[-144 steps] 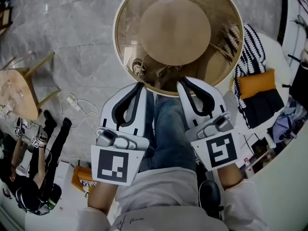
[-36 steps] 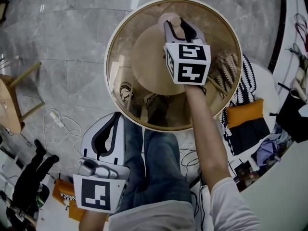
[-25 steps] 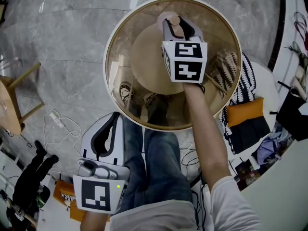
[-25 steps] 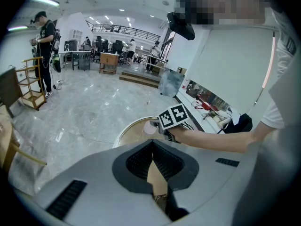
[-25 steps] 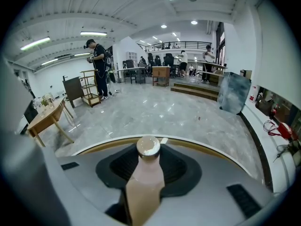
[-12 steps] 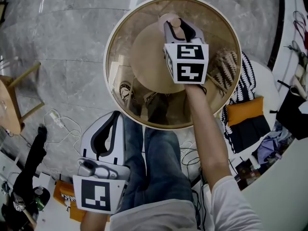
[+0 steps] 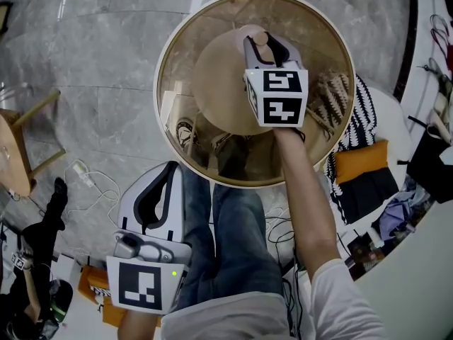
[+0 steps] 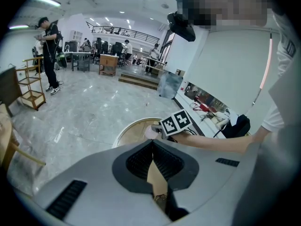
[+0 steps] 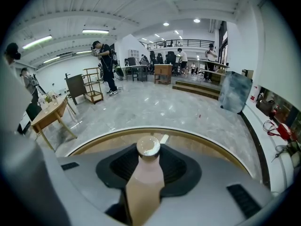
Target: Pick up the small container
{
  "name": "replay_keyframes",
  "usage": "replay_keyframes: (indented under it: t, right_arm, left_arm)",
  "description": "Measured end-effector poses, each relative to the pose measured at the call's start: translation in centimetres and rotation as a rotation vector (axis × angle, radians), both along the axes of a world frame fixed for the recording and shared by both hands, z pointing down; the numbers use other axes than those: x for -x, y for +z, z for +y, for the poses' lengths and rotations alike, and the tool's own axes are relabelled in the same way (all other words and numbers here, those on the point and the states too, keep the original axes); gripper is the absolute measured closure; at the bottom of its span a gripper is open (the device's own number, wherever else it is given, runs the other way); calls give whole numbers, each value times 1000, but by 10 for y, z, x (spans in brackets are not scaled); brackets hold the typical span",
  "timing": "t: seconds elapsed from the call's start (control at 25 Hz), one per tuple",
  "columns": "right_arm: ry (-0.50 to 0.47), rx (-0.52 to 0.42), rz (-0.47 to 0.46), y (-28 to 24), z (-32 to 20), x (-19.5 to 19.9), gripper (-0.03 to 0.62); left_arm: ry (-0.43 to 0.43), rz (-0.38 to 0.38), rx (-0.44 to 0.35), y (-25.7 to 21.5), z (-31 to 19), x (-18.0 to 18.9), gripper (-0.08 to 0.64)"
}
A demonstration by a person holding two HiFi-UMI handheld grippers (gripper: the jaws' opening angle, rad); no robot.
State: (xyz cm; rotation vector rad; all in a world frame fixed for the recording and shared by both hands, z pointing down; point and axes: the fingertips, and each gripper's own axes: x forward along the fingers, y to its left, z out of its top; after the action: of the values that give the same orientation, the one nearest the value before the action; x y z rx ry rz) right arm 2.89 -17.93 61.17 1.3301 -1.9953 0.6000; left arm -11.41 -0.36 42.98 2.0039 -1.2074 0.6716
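Note:
The small container (image 7: pixel 259 38) is a pale pink bottle with a round cap, over the far part of the round glass table (image 7: pixel 164 83). My right gripper (image 7: pixel 263 42) reaches across the table and is shut on it. In the right gripper view the bottle (image 9: pixel 146 173) stands upright between the black pads (image 9: pixel 176 166), which touch both its sides. Whether it is clear of the glass I cannot tell. My left gripper (image 7: pixel 172 167) hangs low beside the person's left leg, shut and holding nothing. In the left gripper view its tips (image 8: pixel 153 142) meet.
Under the glass sits a round wooden base (image 7: pixel 219 83). A black-and-white striped cloth (image 7: pixel 368 98) and an orange cushion (image 7: pixel 361 161) lie right of the table. A wooden chair (image 7: pixel 21 147) and white cables (image 7: pixel 92 179) are on the floor at left. A person (image 8: pixel 49 51) stands far off.
My right gripper left the person's lap and closed round the container on the table. Over the last second it has drifted slightly nearer with the bottle. The left gripper stays still.

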Motion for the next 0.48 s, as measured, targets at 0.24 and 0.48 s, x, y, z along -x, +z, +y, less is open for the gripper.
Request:
replay_keyframes:
  t: [0.24,0.48]
  right_arm:
    - [-6,8,8,0,11,0,443]
    - [-6,2,6,-6,21,-3,443]
  left_arm:
    - [6,-2,-3,-2,5,2,541]
    - [11,-5,-15,-7,12,0,541]
